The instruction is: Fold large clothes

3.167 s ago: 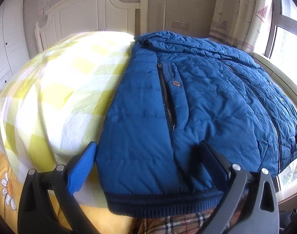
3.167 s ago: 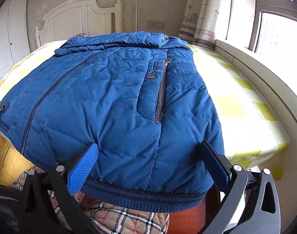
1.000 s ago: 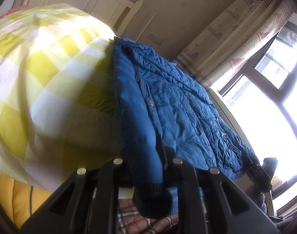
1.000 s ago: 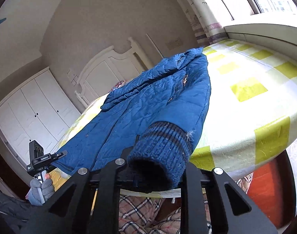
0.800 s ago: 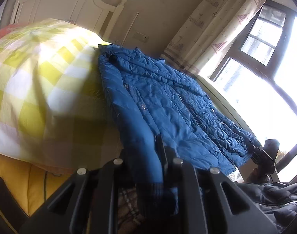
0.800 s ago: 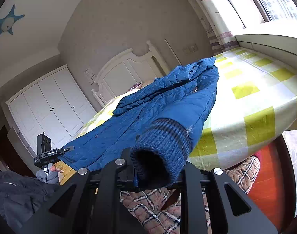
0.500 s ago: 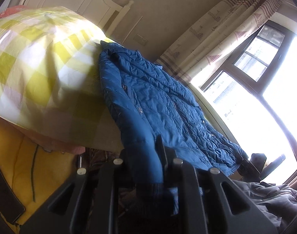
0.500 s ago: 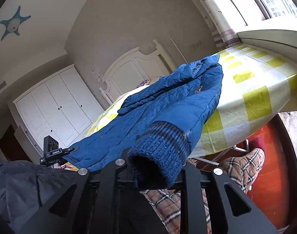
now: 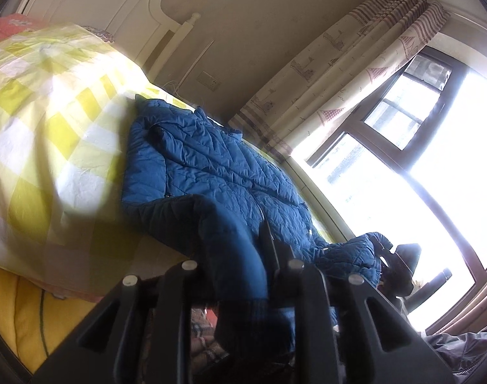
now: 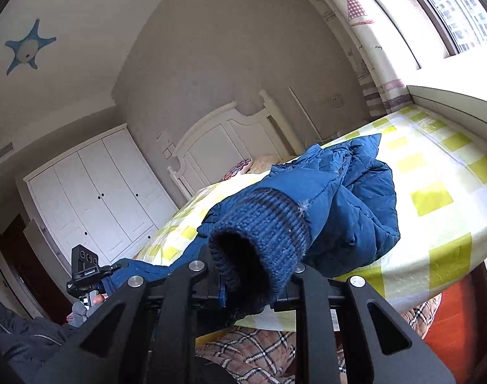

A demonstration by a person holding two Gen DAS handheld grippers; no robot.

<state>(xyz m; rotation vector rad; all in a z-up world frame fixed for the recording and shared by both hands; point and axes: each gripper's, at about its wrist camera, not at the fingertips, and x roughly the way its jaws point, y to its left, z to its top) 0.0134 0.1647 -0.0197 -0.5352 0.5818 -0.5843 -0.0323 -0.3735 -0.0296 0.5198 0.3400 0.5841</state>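
Observation:
A blue quilted jacket (image 9: 211,160) lies on the bed's yellow checked sheet (image 9: 51,128), collar toward the headboard. My left gripper (image 9: 240,272) pinches the jacket's lower left corner, which is lifted off the bed; its jaws are opening slightly with the fabric still pressed between them. The right gripper (image 10: 248,275) is shut on the ribbed knit hem (image 10: 262,224) at the other corner, and the jacket (image 10: 355,204) bunches up behind it. Each gripper also shows in the other's view, the right gripper (image 9: 400,265) and the left gripper (image 10: 86,272).
A white headboard (image 10: 230,140) and wardrobe (image 10: 99,192) stand at the back. Curtains (image 9: 339,73) and a bright window (image 9: 419,176) run along the bed's right side. The checked sheet (image 10: 435,172) lies right of the jacket. Plaid fabric (image 10: 259,348) and a dark sleeve (image 10: 19,336) are below.
Both grippers rose with the hem corners. The jacket's lower part lifted off the bed and bunched toward the collar. Both grips stayed on the fabric.

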